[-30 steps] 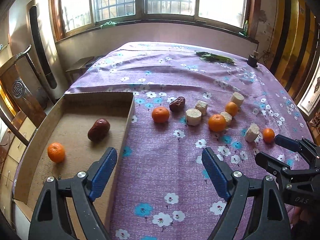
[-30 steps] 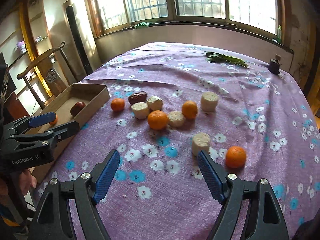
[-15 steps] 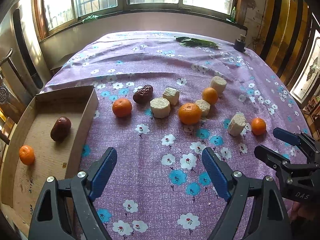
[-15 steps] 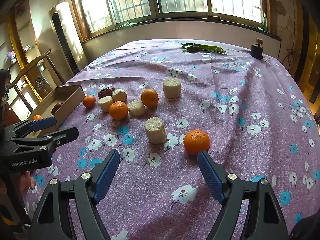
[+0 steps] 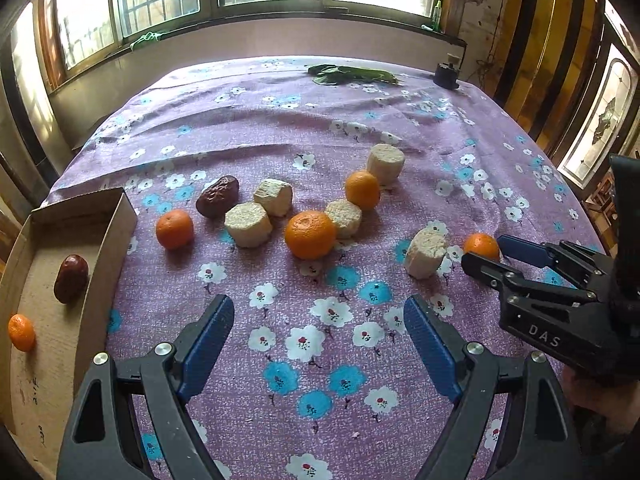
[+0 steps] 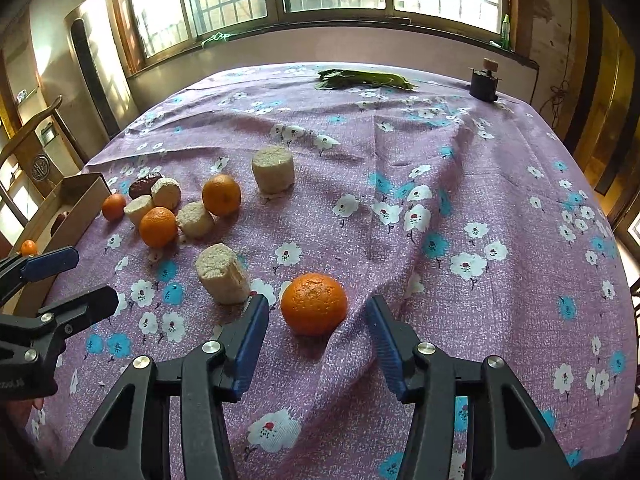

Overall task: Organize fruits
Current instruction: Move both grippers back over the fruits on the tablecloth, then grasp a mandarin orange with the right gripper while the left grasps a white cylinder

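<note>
Several oranges, pale cut cylinders and a dark red date [image 5: 217, 201] lie on the purple flowered cloth. My right gripper [image 6: 316, 342] is open, its blue pads either side of the nearest orange [image 6: 314, 309], not touching it. My left gripper [image 5: 319, 340] is open and empty, low over the cloth before a big orange [image 5: 310, 234]. The cardboard tray [image 5: 122, 220] at the left holds a date [image 5: 71, 278] and a small orange [image 5: 21, 332]. The right gripper [image 5: 486, 254] also shows in the left wrist view beside that same orange [image 5: 481, 245].
A pale cylinder [image 6: 223, 279] lies just left of the right gripper's left finger. Green leaves [image 5: 352, 74] and a small dark jar [image 5: 447, 76] sit at the table's far edge. A wooden chair [image 6: 30, 156] stands beyond the tray. Windows run along the back wall.
Both grippers have swung right and forward. The right gripper has come up to the lone orange, which now lies between its open fingers. The tray has slid to the left edge of the left view.
</note>
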Tool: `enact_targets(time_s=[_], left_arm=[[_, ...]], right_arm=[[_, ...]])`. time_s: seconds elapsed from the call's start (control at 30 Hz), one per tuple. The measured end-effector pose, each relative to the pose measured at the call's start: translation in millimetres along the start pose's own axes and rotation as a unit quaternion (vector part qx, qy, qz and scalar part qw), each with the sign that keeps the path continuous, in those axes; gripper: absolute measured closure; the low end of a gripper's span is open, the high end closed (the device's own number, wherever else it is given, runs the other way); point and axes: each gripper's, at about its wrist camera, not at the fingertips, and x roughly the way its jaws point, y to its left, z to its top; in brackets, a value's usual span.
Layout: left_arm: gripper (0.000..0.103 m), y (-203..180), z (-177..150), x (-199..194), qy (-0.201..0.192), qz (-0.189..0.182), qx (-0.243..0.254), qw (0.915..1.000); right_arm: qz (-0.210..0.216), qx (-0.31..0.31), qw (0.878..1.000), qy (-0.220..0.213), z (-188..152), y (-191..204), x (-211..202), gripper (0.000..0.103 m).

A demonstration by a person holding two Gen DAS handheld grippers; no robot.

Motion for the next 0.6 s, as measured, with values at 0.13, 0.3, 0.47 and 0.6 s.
enact_targets(time_s=[0.13, 0.3, 0.47, 0.6], left_arm=[[0.017, -9.7, 4.0, 6.5, 0.007, -0.004, 0.009, 0.9999], [0.017, -28.7, 13.1, 17.3, 0.01, -0.01, 0.022, 0.9997], [0.017, -49.7, 22.2, 35.6, 0.021, -0.02, 0.033, 0.999], [0.017, -60.0, 25.3, 47.8, 0.023, -0.017, 0.044, 0.9986]], right_arm=[[-0.006, -0.016, 1.0, 0.015, 2.2, 1.8, 13.4, 0.063], [-0.002, -0.006, 1.0, 0.001, -0.3, -5.1, 2.5, 0.066], [0.006, 0.02, 0.999, -0.027, 0.7, -16.9, -14.2, 0.066], [-0.003, 0.038, 0.999, -0.039, -1.3, -29.8, -21.3, 0.066]])
